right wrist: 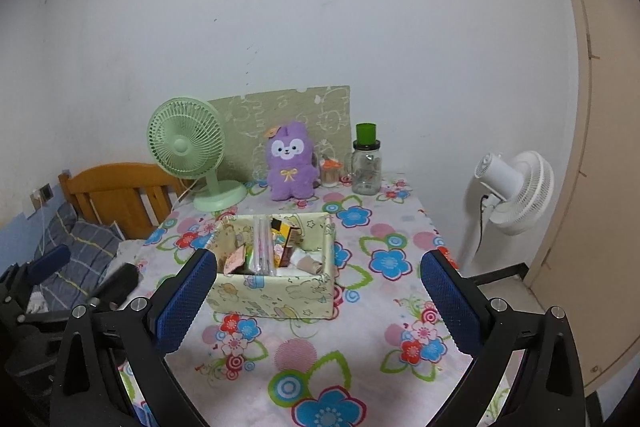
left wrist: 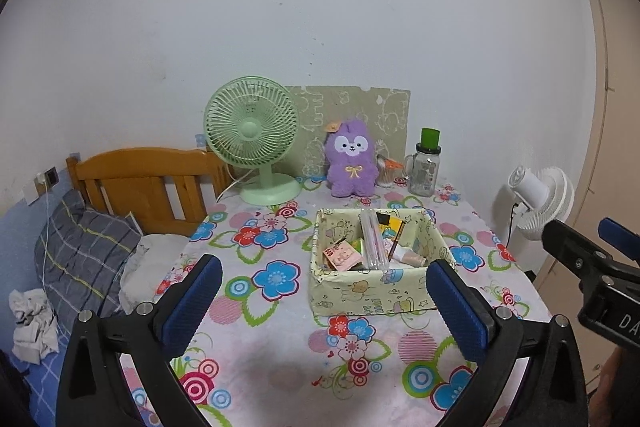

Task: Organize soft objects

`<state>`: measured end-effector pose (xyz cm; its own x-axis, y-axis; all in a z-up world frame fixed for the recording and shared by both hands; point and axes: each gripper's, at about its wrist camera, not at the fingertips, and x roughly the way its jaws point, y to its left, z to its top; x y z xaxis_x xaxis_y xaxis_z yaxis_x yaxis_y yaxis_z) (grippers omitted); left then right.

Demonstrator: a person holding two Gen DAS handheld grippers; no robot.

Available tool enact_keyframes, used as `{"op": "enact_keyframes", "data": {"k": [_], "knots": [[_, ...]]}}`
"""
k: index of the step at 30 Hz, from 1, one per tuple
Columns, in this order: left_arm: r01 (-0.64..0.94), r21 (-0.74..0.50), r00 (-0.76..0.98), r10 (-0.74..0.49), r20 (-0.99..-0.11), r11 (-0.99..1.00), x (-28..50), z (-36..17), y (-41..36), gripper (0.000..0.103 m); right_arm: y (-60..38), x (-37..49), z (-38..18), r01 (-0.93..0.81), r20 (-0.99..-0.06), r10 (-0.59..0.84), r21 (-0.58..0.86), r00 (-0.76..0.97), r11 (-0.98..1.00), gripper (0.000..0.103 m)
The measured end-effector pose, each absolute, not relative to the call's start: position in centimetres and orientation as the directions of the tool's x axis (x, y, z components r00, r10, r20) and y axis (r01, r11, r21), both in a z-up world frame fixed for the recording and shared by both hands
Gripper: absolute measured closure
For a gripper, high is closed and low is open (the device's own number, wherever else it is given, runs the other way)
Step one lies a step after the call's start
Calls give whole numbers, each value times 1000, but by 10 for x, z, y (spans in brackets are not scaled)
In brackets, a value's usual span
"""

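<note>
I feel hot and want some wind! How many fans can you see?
2. A green fan stands on the table's back left, next to the purple plush toy. A white fan stands on the floor right of the table. Others may be out of view.

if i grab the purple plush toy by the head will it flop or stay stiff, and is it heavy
The purple plush toy looks fluffy and stuffed, so it will probably squash between the fingers and sag a little. Likely light for its size. It stands upright near the board, so a push may topple it.

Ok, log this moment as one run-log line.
left gripper: open, empty | right gripper: open, empty | purple plush: upright at table back, untouched | storage box: mid-table, holds small items
</note>
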<state>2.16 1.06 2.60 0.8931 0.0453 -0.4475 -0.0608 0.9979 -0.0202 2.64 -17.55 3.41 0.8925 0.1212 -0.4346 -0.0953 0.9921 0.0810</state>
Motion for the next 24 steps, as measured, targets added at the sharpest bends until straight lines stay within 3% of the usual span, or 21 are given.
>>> {"op": "enact_keyframes", "data": {"k": [24], "knots": [[-42,-23,917,29,-398,999,-12,37,5,0,-188,-9,41,-77,-384,106,89,917,993,0]]}}
